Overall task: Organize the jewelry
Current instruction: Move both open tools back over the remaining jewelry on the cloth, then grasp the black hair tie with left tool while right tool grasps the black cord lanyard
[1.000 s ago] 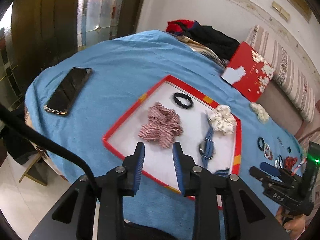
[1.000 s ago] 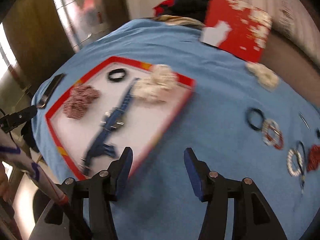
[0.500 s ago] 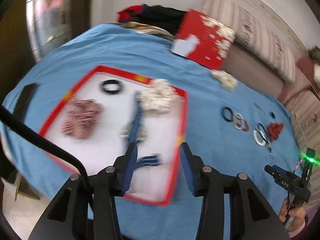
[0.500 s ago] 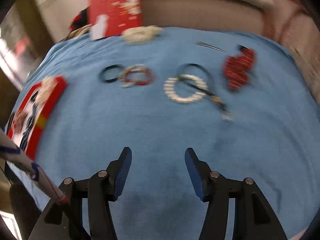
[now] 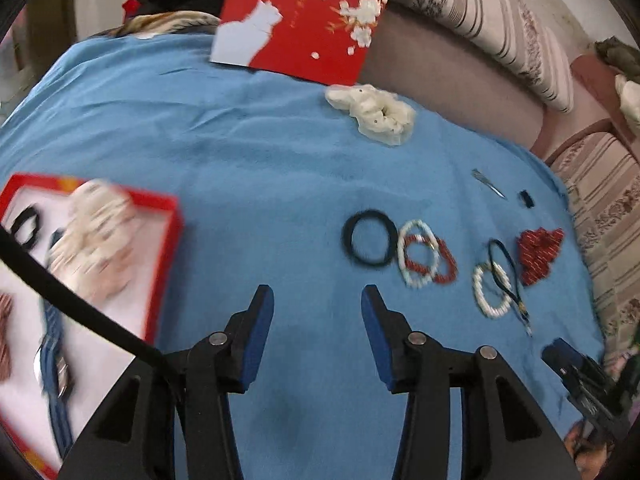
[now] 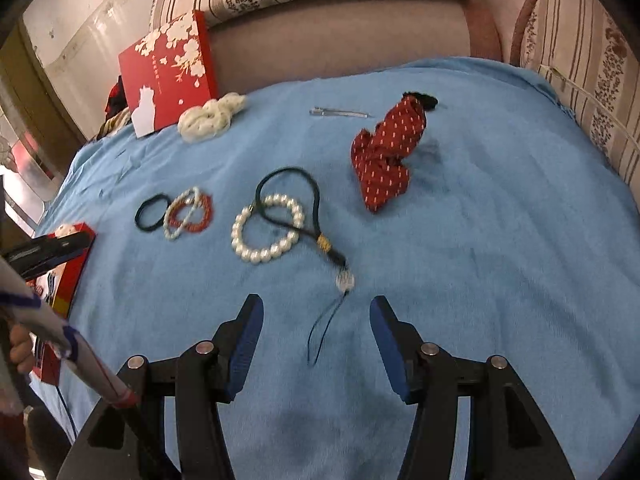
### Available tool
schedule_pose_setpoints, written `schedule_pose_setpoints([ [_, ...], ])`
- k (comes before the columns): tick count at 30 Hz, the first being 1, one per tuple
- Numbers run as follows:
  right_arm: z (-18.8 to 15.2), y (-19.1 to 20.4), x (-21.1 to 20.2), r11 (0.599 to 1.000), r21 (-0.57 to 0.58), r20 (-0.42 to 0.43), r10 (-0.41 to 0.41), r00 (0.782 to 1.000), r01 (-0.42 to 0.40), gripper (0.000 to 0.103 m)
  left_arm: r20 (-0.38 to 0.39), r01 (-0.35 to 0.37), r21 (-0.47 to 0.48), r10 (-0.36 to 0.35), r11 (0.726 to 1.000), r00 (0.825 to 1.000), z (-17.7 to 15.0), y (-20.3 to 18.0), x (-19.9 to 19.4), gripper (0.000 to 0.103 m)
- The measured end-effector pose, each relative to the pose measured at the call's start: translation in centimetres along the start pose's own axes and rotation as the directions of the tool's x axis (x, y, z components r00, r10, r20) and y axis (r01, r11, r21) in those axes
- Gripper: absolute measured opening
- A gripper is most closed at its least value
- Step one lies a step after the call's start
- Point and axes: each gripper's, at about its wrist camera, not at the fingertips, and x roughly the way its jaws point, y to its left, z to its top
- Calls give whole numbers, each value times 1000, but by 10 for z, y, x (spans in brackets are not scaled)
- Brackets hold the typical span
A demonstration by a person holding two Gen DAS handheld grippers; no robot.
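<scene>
Pickup step now; your right gripper (image 6: 316, 322) hangs empty, jaws apart, over cord tail of black tassel charm (image 6: 320, 236) lying across pearl bracelet (image 6: 266, 230) on blue worktop (image 6: 480, 280); left gripper (image 5: 318, 308) also released, empty; next: drop, pinch, carry to red tray (image 5: 170, 248).

Lighting's soft and even on my feeds, barely any shadows. Left view's red tray (image 5: 162, 264) is motion-smeared; heavy fisheye warping, dark corners.
</scene>
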Motion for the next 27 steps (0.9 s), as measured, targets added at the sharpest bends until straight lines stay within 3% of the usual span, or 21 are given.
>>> schedule_pose_setpoints([
  [7, 19, -16, 17, 1000, 6, 14, -3, 1000, 3, 60, -66, 30, 14, -29, 999, 997, 32, -14, 57, 44],
  [15, 29, -18, 49, 999, -18, -30, 43, 999, -44, 60, -57, 7, 57, -4, 998, 998, 38, -32, 77, 44],
  [17, 27, -13, 57, 999, -42, -41, 31, 999, -32, 60, -46, -34, 105, 39, 994, 998, 37, -40, 80, 24],
  [18, 26, -10, 60, 998, -58, -43, 18, 999, -21, 60, -50, -51, 138, 59, 989, 997, 34, -45, 83, 3],
  [19, 25, -7, 64, 997, -75, -43, 3, 999, -6, 60, -53, -53, 153, 62, 987, 997, 33, -48, 84, 3],
  [21, 24, 2, 67, 990, -130, -24, -54, 998, 51, 50, -47, -54, 177, 63, 983, 997, 30, -52, 81, 3],
  [23, 23, 8, 67, 985, -159, -25, -72, 997, 68, 15, -57, -32, 168, 42, 985, 998, 30, -51, 78, 3],
  [25, 24, 7, 62, 990, -138, -37, -42, 998, 36, 8, -44, -23, 157, 30, 987, 999, 28, -49, 67, 3],
  [27, 23, 7, 55, 991, -130, -31, -36, 999, 32, 8, -30, -16, 149, 20, 989, 999, 27, -47, 54, 3],
])
